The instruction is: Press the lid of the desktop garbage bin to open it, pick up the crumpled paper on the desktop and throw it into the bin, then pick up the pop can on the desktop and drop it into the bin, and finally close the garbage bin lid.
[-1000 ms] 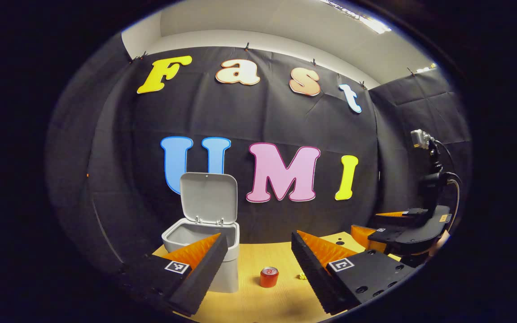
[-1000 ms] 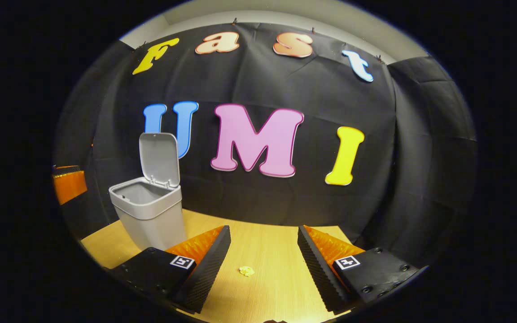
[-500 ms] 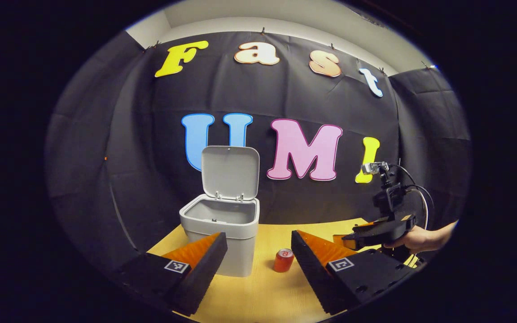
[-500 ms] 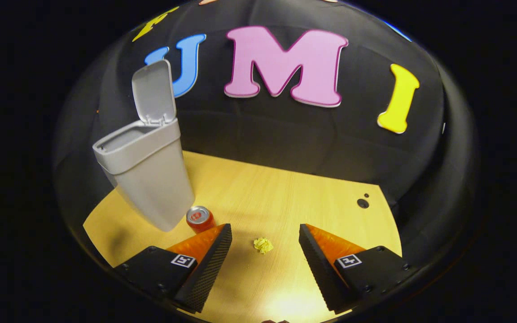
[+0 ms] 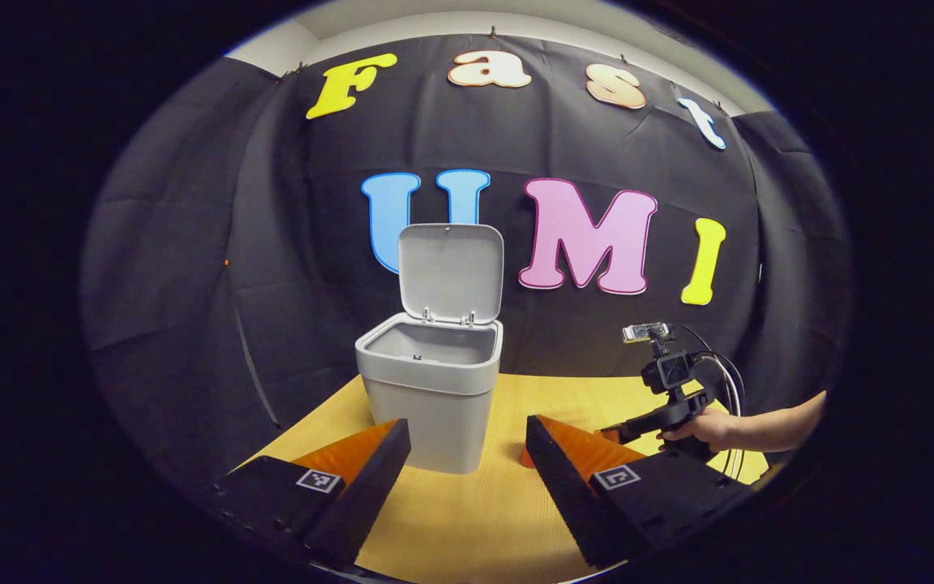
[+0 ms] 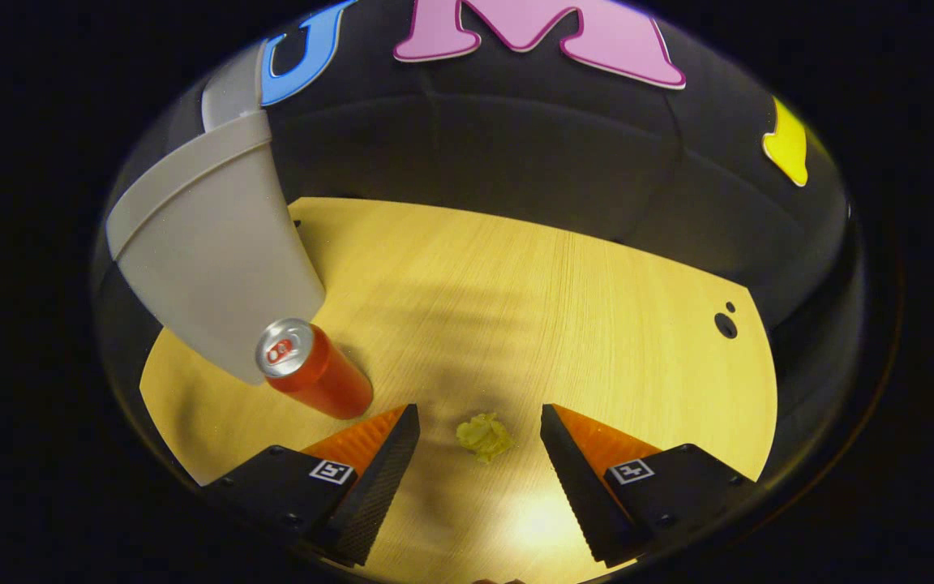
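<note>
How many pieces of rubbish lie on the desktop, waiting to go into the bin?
2. The crumpled paper lies between the right gripper's open fingers; the pop can stands beside the bin. None seems hidden.

Both grippers held with jaws spread wide, nothing clamped.

The left gripper [image 5: 467,478] points level and forward, its two fingers [image 5: 353,503] standing well apart with an empty gap between the jaws. In the left gripper view the right gripper [image 5: 609,434] shows farther off, beyond the right-hand jaw, tilted nose-down, carried by a hand [image 5: 698,428] wrapped around its grip, with a bare forearm [image 5: 783,426] reaching in from the right edge. In the right gripper view the right gripper [image 6: 479,474] is pitched steeply downward, jaws wide apart, neither finger [image 6: 370,483] pressing on anything.
</note>
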Tool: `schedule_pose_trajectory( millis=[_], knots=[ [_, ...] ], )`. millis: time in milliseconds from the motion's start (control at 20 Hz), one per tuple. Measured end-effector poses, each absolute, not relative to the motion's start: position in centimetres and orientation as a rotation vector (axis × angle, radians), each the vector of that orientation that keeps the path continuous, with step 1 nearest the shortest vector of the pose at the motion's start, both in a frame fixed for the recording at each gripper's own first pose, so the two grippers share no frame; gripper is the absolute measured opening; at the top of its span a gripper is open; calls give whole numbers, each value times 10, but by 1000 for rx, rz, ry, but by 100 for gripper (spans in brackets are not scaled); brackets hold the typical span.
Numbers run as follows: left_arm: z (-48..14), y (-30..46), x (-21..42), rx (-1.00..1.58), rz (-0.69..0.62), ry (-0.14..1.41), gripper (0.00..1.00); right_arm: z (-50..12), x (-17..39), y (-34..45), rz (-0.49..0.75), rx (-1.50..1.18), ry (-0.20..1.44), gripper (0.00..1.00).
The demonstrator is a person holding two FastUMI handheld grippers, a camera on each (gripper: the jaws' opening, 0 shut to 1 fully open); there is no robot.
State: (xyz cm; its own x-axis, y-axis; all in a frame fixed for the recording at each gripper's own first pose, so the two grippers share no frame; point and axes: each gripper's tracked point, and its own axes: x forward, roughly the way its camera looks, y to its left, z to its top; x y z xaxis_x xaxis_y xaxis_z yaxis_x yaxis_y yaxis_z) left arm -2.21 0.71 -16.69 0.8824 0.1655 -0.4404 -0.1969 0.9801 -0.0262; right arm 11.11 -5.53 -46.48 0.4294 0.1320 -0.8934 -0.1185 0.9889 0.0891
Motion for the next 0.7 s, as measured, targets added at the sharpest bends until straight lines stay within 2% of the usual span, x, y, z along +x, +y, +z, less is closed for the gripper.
schedule_pose_trajectory(
  millis=[300, 550, 600, 650, 700],
  knots=[
    [-173, -10, -23, -34, 202, 478, 97, -518, 98, -58, 199, 25, 1258, 97],
    [-172, -23, -19, -14, 193, 486, 97, -529, 95, -54, 225, 19, 1276, 100],
    [-172, -27, -17, -20, 191, 482, 97, -528, 96, -55, 225, 12, 1278, 91],
    [-171, -30, -15, -25, 189, 480, 97, -530, 95, -55, 227, 14, 1281, 89],
    [-172, -32, -14, -29, 188, 479, 97, -529, 93, -56, 222, 15, 1294, 82]
  ],
)
